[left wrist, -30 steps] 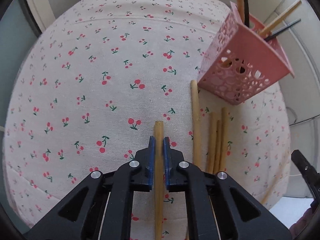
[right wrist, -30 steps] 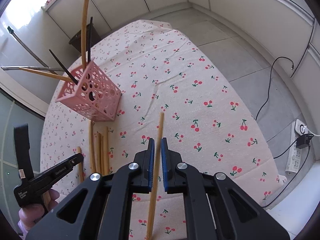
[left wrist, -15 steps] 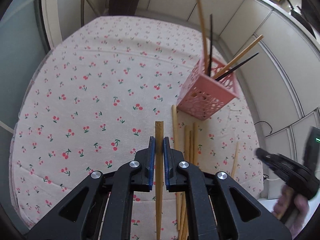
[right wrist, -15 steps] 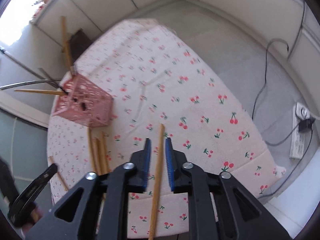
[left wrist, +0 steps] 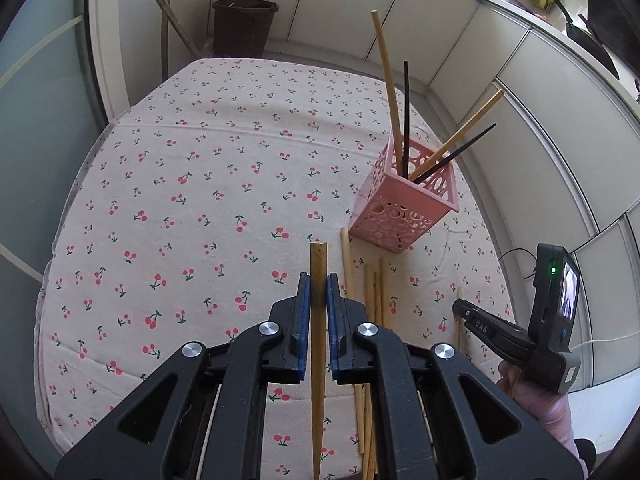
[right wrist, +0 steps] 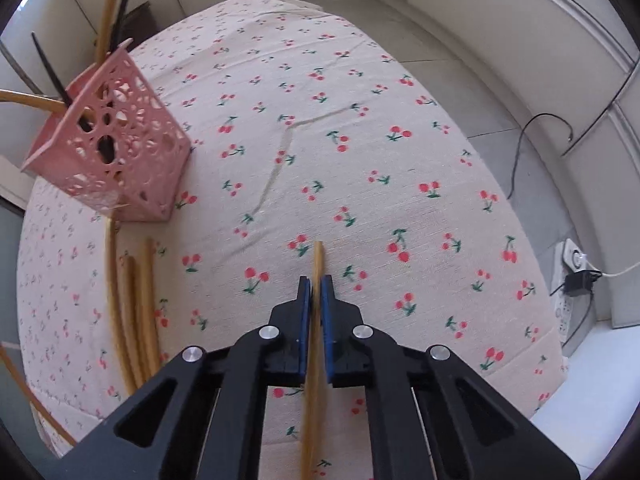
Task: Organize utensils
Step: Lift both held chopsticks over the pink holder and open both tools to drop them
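We count four sticks standing in the pink perforated plastic basket: two tan wooden chopsticks and two thin black chopsticks, all leaning outward. The basket sits on the cherry-print tablecloth at about two o'clock from our left gripper, and at about ten o'clock from our right gripper.

Loose on the cloth, just beside the basket's near corner, we count four wooden chopsticks lying side by side, roughly parallel; the longest reaches up to the basket's base. One more thin stick lies apart at about three o'clock in the left view.

Our left gripper is held above the cloth, pointing forward and down, its blue-padded jaws closed on a flat-ended bamboo chopstick, whose blunt end pokes out past the fingertips. Our right gripper is angled low toward the cloth, its jaws clamped on a slender wooden chopstick, the tip reaching just past the pads. In the left view, the right gripper's black body shows at four o'clock, held in a gloved hand.
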Tool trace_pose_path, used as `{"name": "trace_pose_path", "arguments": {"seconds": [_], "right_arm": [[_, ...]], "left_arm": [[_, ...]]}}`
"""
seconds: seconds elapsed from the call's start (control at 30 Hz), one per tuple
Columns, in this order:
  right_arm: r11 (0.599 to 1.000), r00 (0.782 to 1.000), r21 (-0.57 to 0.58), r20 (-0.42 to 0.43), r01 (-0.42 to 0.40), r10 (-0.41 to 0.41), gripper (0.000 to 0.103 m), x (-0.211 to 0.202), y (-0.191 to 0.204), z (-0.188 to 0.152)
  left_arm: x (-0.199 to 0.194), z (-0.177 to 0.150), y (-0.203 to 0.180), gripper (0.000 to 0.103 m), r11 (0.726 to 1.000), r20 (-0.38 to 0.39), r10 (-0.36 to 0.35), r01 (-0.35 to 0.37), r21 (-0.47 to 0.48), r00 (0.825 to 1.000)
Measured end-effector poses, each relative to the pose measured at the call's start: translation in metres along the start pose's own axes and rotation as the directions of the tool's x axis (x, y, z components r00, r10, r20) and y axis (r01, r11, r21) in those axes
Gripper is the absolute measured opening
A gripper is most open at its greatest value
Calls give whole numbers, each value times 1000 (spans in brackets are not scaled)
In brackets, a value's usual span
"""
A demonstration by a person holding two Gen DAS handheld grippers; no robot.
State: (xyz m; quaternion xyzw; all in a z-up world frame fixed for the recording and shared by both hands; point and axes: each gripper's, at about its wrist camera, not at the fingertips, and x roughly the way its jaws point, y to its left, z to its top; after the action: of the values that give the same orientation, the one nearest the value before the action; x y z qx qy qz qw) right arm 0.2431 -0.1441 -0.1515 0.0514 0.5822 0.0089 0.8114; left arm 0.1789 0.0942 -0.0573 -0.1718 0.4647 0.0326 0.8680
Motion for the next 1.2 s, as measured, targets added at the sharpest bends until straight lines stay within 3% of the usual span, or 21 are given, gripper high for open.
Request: {"name": "trace_pose_path", "arguments": {"seconds": [0.13,0.3,0.67,0.9,1.1,1.2], "right_arm": [[996,992,8,94,-89,88,5,-30,-10,0],[980,962,20,196,-197,189,5,-78,-26,-3],[942,881,14,358,-335,308,5,-171,-54,-20],[926,822,0,462,-376,334,5,-220,-53,6],[905,732,-38,574,-424,367,5,-278,-45,50],[894,700,-53,603,-444,383,6,-293,-43,67]], "left_arm": [[-11,0,-5,7,1000,35,-20,20,9,999],[-33,3,-9,7,999,102,-47,46,12,994],[-89,1,-26,7,996,247,-54,34,82,967],[-135,29,-39,7,992,355,-120,96,85,927],[-168,72,-64,7,984,432,-173,137,113,885],[-173,90,-78,7,980,458,-194,152,128,867]]}}
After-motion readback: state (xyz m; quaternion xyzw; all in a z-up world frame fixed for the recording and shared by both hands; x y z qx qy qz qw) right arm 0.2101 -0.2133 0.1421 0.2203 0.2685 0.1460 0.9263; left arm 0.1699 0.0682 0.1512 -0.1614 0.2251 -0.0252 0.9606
